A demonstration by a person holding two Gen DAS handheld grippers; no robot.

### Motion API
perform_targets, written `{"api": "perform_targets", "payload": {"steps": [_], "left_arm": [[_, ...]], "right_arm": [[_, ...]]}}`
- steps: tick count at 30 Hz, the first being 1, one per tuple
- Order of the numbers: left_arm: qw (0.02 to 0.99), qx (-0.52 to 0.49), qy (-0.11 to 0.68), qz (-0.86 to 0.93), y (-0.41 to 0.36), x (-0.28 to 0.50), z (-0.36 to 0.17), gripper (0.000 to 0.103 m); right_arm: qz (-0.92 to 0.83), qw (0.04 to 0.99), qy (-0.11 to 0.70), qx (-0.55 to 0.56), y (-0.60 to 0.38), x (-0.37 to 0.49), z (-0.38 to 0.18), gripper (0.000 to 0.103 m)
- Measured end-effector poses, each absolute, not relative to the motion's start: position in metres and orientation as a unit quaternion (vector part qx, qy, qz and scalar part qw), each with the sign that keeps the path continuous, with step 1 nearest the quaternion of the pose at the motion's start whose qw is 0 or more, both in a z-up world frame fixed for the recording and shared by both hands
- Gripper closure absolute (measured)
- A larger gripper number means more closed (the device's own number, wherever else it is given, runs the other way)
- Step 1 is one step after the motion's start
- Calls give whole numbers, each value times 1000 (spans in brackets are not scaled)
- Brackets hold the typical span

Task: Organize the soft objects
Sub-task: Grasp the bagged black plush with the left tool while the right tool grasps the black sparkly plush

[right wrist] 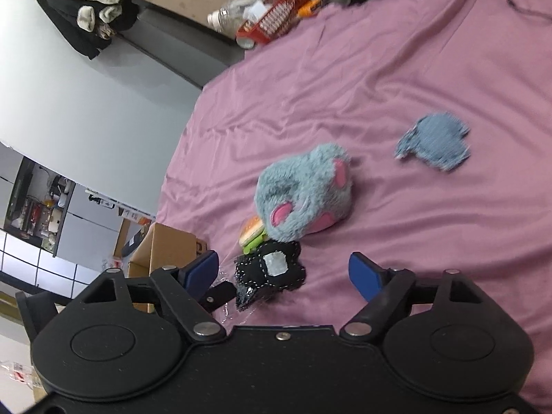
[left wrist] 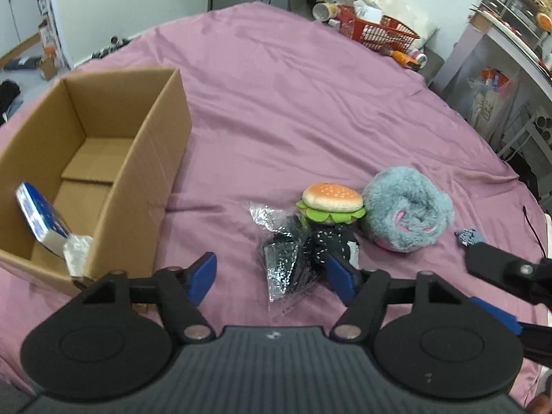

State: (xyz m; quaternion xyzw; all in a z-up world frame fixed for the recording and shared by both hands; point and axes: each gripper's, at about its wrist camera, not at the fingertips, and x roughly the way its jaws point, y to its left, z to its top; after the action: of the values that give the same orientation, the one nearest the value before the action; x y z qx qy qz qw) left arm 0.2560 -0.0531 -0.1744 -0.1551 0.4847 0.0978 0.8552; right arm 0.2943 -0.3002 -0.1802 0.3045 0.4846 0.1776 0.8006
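- We see a fuzzy blue plush [left wrist: 408, 208] touching a soft burger toy [left wrist: 330, 203] on wrinkled purple sheet [left wrist: 293, 103].
- Our left gripper [left wrist: 272, 276] gapes around a crinkly plastic bag [left wrist: 286, 258]; right gripper [right wrist: 284, 274] open, gripping nothing.

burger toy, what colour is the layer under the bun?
Bright green, a lettuce frill below the tan bun of the burger. Clearest in the left wrist view.

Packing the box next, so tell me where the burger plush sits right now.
In the left wrist view the burger plush lies on the purple sheet, right of the cardboard box, touching the fluffy blue plush and resting behind the black fabric toy.
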Motion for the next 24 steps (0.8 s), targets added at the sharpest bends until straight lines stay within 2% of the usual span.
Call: {"api": "perform_targets", "payload": {"steps": [3, 5, 7, 10, 24], "left_arm": [[849, -171, 490, 97, -48, 260, -182, 46], [847, -176, 493, 91, -46, 262, -187, 56], [847, -185, 493, 77, -44, 263, -190, 73], [848, -193, 489, 64, -43, 265, -191, 83], [844, -221, 486, 46, -35, 265, -193, 87]], "right_arm": [[177, 788, 500, 311, -292, 304, -192, 33], [178, 781, 508, 317, -288, 308, -197, 33], [182, 779, 512, 312, -281, 311, -199, 33], [187, 776, 518, 308, -272, 316, -204, 33], [174, 773, 551, 262, -240, 332, -227, 35]]}}
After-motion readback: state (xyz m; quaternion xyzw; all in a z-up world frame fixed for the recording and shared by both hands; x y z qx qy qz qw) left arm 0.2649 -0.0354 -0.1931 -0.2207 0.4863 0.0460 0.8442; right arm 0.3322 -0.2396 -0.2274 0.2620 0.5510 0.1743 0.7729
